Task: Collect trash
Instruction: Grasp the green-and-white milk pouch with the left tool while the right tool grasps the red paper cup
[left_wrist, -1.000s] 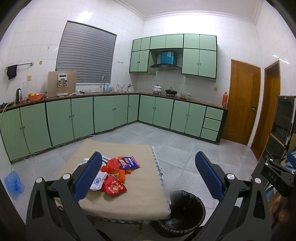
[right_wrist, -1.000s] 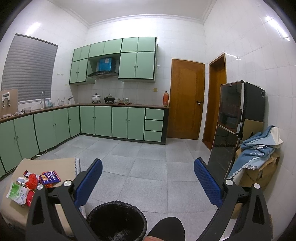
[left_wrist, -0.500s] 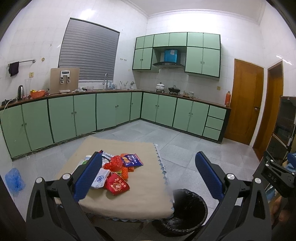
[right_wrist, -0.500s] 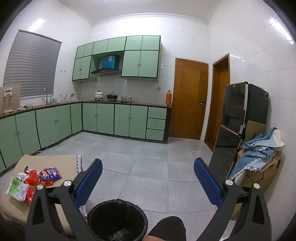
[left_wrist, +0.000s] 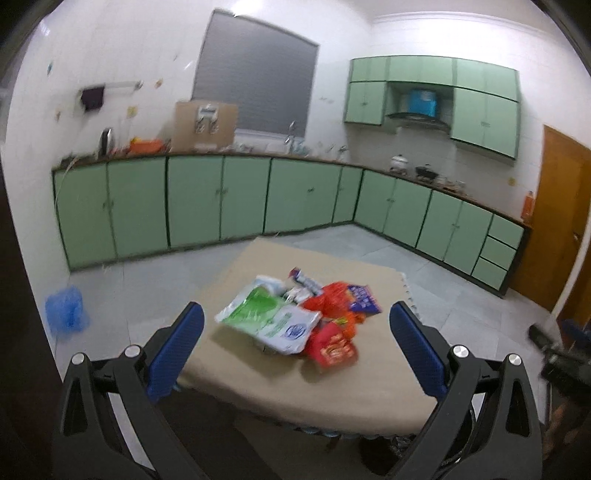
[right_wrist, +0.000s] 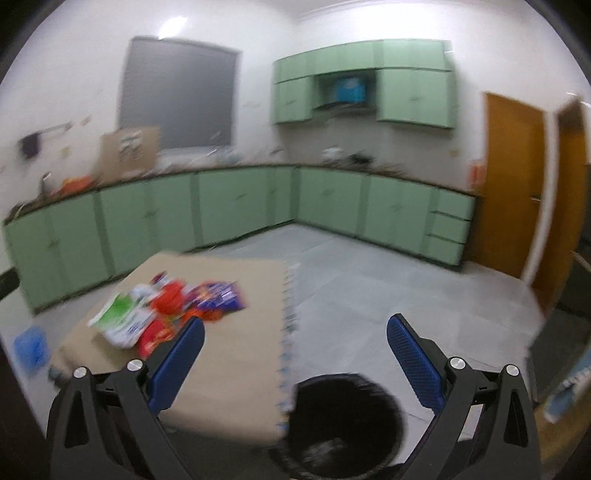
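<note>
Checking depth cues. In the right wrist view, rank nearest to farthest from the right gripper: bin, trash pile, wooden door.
1. Black bin: on the floor just below the open right gripper.
2. Trash pile: to the left, on the table.
3. Wooden door: far right wall.

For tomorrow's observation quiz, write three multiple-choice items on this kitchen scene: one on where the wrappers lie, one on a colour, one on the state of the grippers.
1. Where does the pile of wrappers lie?
A. on the table
B. in the bin
C. on the floor

2. What colour are the cabinet doors?
A. white
B. brown
C. green

3. How do the left gripper and right gripper stand?
A. both open, empty
B. both shut
C. one holds a wrapper

Answers: 1 A, the pile sits on the table; 2 C, they are pale green; 3 A, jaws spread wide with nothing between.
</note>
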